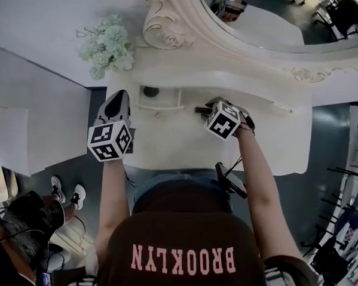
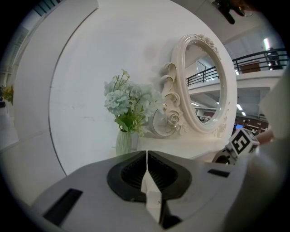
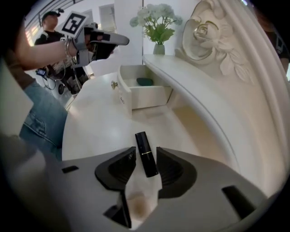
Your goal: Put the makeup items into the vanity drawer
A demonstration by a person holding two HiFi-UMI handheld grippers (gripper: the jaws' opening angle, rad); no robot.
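You are working on the pick-up step: your right tool (image 3: 146, 148) is pointing steeply down at the surface (image 3: 97, 113), and its jaws are standing apart on either side of a black lipstick (image 3: 146, 156), which is lying flat there with its cap end pointing toward 12 o'clock in the right gripper view. The pads are sitting just beside the tube, and I cannot see them pressing on it, so I am reading it as bracketed but not gripped. Your left tool (image 2: 147, 158) is hanging with its jaws together and nothing between them, off the front edge at about 7 o'clock from the drawer (image 1: 159, 102) in the head view. The drawer is standing open at 9 o'clock from your right tool in that view, and a dark round item (image 3: 145, 81) is already lying inside. Next, you are probably needing to clamp squarely on the tube's middle, lift it clear of the surface, carry it over the drawer's front wall and release it beside that item. Since the tube is round and a little skewed between the jaws, it could roll or twist as they meet it.
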